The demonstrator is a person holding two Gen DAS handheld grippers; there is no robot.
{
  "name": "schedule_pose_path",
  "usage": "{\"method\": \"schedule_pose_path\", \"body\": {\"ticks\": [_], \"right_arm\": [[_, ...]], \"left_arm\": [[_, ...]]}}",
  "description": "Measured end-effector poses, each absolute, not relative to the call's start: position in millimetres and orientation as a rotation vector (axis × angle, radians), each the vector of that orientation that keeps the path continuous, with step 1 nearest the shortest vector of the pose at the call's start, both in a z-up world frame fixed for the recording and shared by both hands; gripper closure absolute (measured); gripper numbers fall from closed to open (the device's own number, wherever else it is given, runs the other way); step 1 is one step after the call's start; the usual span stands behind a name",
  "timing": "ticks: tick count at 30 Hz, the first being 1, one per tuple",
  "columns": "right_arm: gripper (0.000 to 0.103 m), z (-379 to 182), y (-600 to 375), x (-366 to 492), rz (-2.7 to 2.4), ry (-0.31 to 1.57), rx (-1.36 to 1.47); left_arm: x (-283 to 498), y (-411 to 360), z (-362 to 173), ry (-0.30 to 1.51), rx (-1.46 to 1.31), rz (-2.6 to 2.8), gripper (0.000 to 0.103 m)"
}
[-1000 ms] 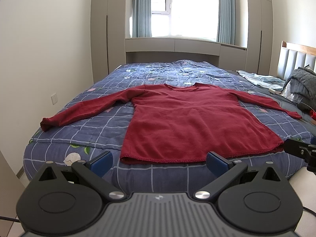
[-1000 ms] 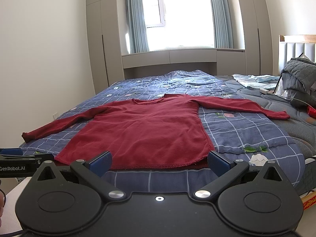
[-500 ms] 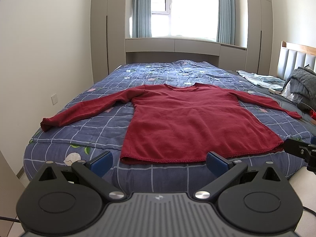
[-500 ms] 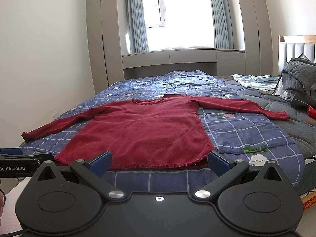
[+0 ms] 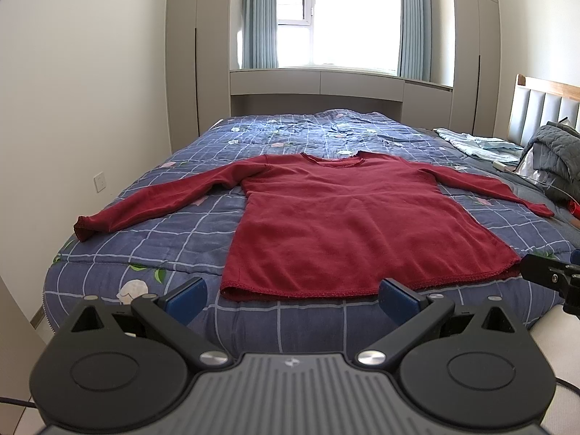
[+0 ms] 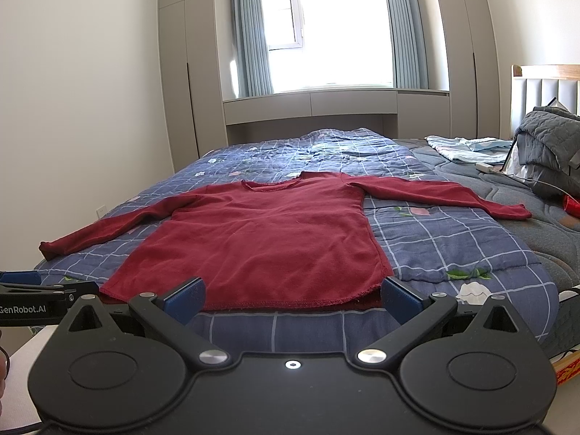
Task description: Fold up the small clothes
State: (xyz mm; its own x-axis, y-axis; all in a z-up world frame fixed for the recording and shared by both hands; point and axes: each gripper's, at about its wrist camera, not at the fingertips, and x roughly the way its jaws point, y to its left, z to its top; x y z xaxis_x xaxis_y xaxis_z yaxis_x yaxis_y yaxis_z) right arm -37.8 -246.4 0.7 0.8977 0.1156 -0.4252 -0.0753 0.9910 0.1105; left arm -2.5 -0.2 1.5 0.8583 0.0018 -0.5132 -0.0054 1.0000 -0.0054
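A dark red long-sleeved top (image 5: 348, 224) lies flat on the bed, face up, both sleeves spread out, hem toward me. It also shows in the right wrist view (image 6: 264, 246). My left gripper (image 5: 291, 299) is open and empty, held off the bed's near edge just short of the hem's left part. My right gripper (image 6: 291, 299) is open and empty, just short of the hem's right part. Each gripper's side shows at the edge of the other's view.
The bed has a blue checked quilt (image 5: 174, 239). A grey blanket pile (image 6: 547, 145) and light blue cloth (image 6: 467, 146) lie at the far right by the headboard. A small red object (image 6: 571, 204) sits at the right. A white wall (image 5: 83, 108) stands on the left.
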Motion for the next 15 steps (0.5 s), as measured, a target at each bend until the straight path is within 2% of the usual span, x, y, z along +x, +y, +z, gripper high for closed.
{"method": "schedule_pose_path", "body": {"ticks": [8,15], "right_arm": [[0.0,3,-248,-35,0.085,0.469,0.081],[0.0,8,-248,-7,0.033,0.519,-0.002]], "left_arm": [[4,-1,3,0.547,0.026,-0.008,0.0],[48,-3,19,0.565,0.034,-0.035,0.0]]}}
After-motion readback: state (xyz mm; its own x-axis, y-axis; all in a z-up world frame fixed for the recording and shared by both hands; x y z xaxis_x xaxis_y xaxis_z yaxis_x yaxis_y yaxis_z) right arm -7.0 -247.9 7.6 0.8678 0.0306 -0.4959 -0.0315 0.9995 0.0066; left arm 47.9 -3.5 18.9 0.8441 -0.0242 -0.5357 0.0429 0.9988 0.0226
